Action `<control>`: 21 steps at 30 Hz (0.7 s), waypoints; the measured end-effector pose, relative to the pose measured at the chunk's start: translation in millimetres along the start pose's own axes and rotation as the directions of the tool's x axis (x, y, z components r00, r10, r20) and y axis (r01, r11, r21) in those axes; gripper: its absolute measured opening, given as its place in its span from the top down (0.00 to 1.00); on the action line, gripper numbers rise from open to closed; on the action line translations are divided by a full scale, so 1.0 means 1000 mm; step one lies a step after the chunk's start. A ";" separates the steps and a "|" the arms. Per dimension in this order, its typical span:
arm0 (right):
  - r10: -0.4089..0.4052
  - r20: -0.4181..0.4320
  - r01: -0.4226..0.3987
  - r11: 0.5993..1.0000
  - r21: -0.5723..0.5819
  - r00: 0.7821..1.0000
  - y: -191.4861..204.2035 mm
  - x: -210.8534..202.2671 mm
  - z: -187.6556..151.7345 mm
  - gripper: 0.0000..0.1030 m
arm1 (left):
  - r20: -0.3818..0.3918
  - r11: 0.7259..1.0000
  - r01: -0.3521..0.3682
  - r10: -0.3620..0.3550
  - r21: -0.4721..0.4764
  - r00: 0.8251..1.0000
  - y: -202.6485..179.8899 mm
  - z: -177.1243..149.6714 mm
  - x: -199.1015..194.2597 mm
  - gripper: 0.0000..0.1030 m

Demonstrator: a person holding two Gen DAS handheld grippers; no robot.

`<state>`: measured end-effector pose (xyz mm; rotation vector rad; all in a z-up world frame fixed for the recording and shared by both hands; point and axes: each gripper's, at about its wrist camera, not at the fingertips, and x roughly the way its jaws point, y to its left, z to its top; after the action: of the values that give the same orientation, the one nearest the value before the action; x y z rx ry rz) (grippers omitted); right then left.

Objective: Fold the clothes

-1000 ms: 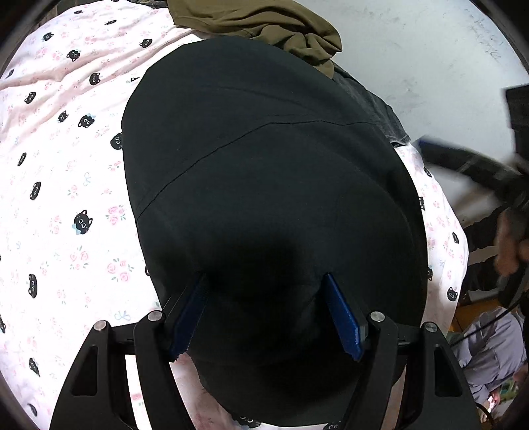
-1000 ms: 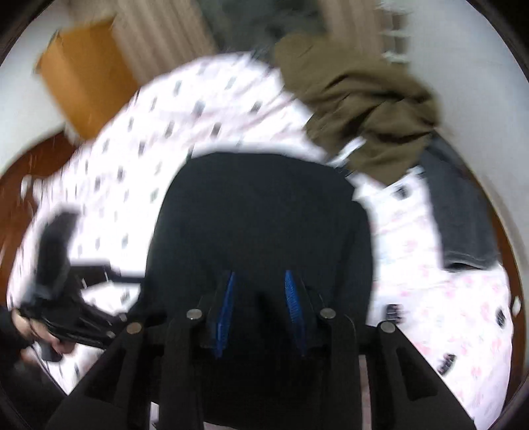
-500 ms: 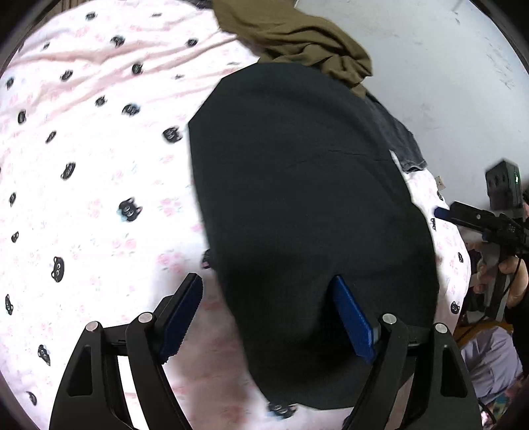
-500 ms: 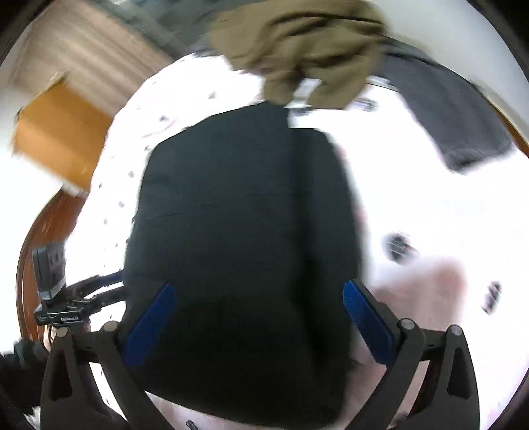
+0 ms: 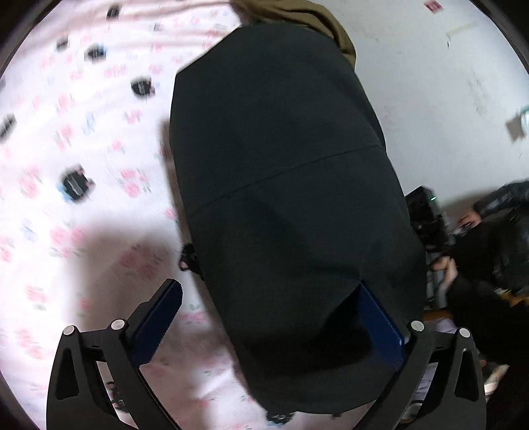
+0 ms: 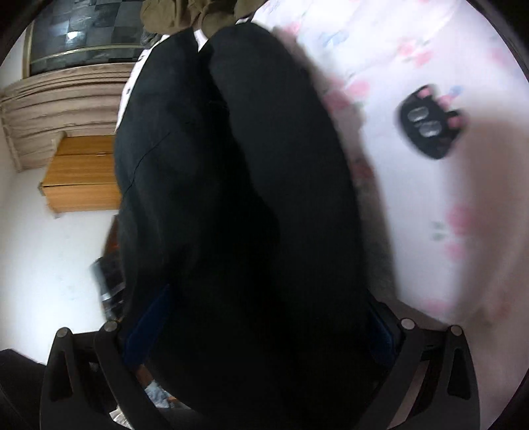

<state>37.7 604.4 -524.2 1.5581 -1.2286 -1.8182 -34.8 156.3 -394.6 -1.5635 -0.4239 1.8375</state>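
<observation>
Patterned bedsheet (image 5: 99,165), black garment (image 5: 281,198) between left claw (image 5: 267,317) fingers (spread wide)

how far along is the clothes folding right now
Done: the black garment lies folded into a long panel on the floral sheet. In hand: nothing. The left tongs and right tongs stand wide open, having just opened, with cloth between them ungripped. Left: the olive garment sits crumpled beyond.
</observation>
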 end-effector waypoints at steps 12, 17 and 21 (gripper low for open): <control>-0.027 -0.055 0.021 0.994 -0.108 0.998 -0.006 0.013 0.020 0.03 | -0.077 0.979 0.200 -0.202 -0.044 0.976 0.013 -0.001 0.034 0.03; 0.031 -0.050 -0.036 0.995 -0.096 0.998 -0.009 0.004 0.024 0.55 | -0.037 0.987 0.150 -0.152 -0.049 0.988 0.008 -0.010 0.026 0.29; 0.007 -0.025 -0.010 0.992 -0.124 1.000 -0.004 -0.007 0.025 0.63 | -0.001 0.994 0.093 -0.093 -0.058 0.996 0.004 -0.013 0.022 0.51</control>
<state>17.0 620.2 -524.4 1.4995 -1.0875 -1.8286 -24.0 166.0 -415.8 -1.5591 -0.5433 1.7653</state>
